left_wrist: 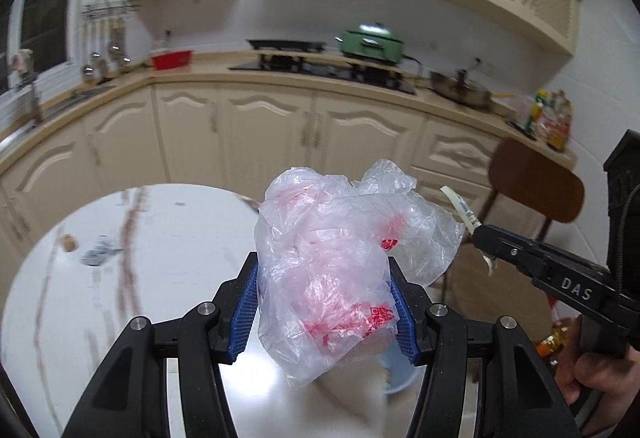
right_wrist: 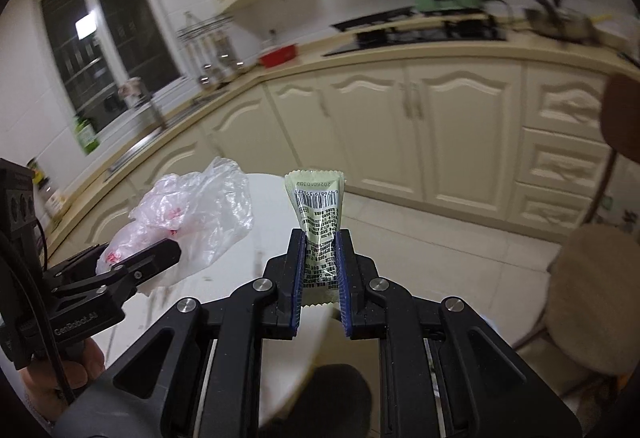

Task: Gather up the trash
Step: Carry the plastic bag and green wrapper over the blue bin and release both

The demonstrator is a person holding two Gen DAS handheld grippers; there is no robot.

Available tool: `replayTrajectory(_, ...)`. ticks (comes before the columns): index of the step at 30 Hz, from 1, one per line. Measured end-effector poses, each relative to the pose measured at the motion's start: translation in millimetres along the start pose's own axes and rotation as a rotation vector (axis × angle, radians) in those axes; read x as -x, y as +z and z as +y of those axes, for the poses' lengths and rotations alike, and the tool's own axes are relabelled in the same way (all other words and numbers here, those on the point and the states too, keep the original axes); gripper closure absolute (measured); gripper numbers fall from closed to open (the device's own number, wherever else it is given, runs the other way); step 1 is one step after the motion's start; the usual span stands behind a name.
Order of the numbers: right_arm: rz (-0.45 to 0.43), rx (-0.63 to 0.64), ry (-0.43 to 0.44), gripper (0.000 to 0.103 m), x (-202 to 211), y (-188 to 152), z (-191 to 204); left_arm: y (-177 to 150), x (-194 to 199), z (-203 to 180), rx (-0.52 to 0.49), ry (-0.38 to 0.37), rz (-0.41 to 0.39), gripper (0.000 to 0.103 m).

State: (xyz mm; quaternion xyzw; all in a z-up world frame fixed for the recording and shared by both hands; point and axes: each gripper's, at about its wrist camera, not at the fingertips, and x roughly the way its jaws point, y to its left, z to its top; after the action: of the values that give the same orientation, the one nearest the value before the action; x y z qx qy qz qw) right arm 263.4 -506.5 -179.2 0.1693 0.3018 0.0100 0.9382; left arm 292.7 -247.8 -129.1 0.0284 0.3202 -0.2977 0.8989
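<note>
Two grips I hold above the round table (left_wrist: 168, 222): left gripper (left_wrist: 324, 290) clenched around a crumpled plastic bag (left_wrist: 340, 250), right gripper (right_wrist: 320, 258) pinching a pale green wrapper (right_wrist: 318, 205).

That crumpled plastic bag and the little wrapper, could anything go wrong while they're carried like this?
The plastic bag is loose and slippery between the left claw pads, so it might slide out. The thin wrapper sticks far beyond the right claw and could flop or snag. More scraps remain on the table.
</note>
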Motion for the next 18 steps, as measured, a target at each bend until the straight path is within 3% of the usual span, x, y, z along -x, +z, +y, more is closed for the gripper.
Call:
replayTrajectory(8,0.073,-0.168,-0.130,0.089,-3,-26,-112,-14,-69,-80,-0.094,-0.098,0.150,0.049)
replayTrajectory(18,0.215,-0.322,-0.189,0.088,-46,-75,-211,-31,-158,-122,-0.119,-0.120,0.349,0.049)
